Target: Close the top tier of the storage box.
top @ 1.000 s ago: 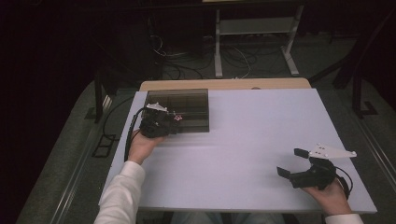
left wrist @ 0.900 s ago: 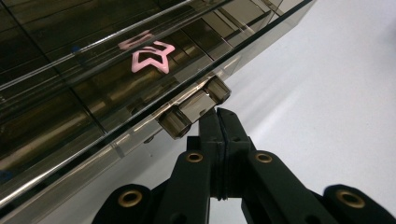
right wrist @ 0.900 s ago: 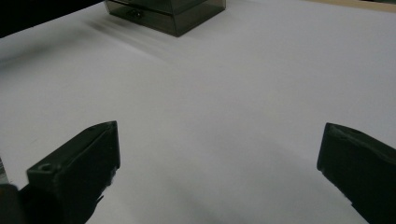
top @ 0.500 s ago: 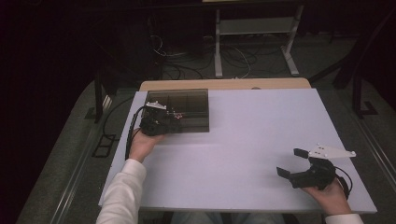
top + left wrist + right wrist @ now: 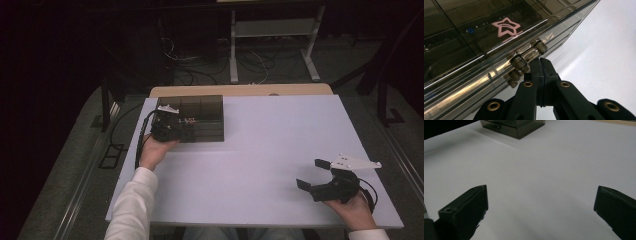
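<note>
A dark see-through compartment box (image 5: 200, 116) lies at the table's far left. Its lid (image 5: 474, 37) carries a pink star (image 5: 506, 27), and small items show dimly beneath. My left gripper (image 5: 181, 127) reaches over the box's near left corner. Its jaws are pressed together, with the tips (image 5: 541, 62) right against the box's clear clasp (image 5: 527, 56) on the front wall. I cannot tell whether any part of the clasp is pinched. My right gripper (image 5: 311, 173) rests in the hand at the table's near right, open with nothing between its fingers (image 5: 541, 192). The box (image 5: 514, 126) lies far ahead of it.
The white tabletop (image 5: 270, 145) stretches bare between the two hands. A wooden edge (image 5: 240, 90) runs behind the box. Beyond the table are a dark floor with cables (image 5: 185, 60) and a white table frame (image 5: 272, 37).
The left gripper has crept slightly farther over the box. The right gripper has kept still.
</note>
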Action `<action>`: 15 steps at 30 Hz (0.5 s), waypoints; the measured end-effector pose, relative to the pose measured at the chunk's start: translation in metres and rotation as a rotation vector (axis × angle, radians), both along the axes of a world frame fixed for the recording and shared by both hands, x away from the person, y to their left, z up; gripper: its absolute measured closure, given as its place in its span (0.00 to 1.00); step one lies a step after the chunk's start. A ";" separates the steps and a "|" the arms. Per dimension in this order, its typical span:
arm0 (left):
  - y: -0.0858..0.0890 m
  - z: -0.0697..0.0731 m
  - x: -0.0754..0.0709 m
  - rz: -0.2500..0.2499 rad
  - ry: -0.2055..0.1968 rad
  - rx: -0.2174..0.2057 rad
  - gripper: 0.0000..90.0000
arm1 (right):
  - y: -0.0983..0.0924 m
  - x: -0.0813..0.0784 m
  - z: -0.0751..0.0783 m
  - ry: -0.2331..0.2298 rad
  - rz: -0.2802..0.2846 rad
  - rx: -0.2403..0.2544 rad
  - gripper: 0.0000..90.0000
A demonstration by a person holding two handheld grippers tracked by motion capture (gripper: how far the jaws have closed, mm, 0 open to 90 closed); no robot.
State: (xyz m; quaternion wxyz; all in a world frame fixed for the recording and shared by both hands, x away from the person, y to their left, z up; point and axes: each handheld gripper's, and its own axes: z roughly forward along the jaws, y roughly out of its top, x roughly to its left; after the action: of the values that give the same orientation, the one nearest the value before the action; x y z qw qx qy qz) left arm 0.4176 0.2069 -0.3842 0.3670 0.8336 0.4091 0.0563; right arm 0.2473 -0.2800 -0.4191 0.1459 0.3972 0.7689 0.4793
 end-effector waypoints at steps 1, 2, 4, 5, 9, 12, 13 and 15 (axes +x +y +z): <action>0.000 0.000 0.000 0.002 0.000 0.000 0.99 | 0.000 0.000 0.000 0.000 0.000 0.000 0.00; 0.000 -0.001 0.000 0.004 0.001 -0.005 0.99 | 0.000 0.000 0.000 -0.001 0.000 0.000 0.00; -0.001 -0.001 0.000 0.009 -0.001 0.007 0.99 | 0.000 0.000 0.000 -0.001 0.000 0.000 0.00; -0.001 -0.001 0.000 0.009 -0.001 0.005 0.99 | 0.000 0.000 0.000 -0.001 0.000 -0.001 0.00; 0.000 -0.002 0.000 0.008 -0.002 -0.005 0.98 | 0.000 0.000 0.000 -0.001 0.000 0.001 0.00; -0.002 0.000 -0.002 -0.003 -0.008 0.000 0.94 | 0.000 0.000 0.000 -0.001 0.000 0.000 0.00; -0.002 0.001 -0.003 -0.003 -0.010 -0.002 0.94 | 0.000 0.000 0.000 -0.001 0.000 0.001 0.00; -0.004 0.002 -0.005 -0.012 -0.010 -0.005 0.91 | 0.000 0.000 0.000 -0.001 0.000 0.001 0.00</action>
State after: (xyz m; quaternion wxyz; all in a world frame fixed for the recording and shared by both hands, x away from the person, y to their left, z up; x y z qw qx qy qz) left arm 0.4128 0.2032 -0.3820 0.3716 0.8348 0.4021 0.0573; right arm 0.2471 -0.2802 -0.4189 0.1461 0.3971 0.7686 0.4798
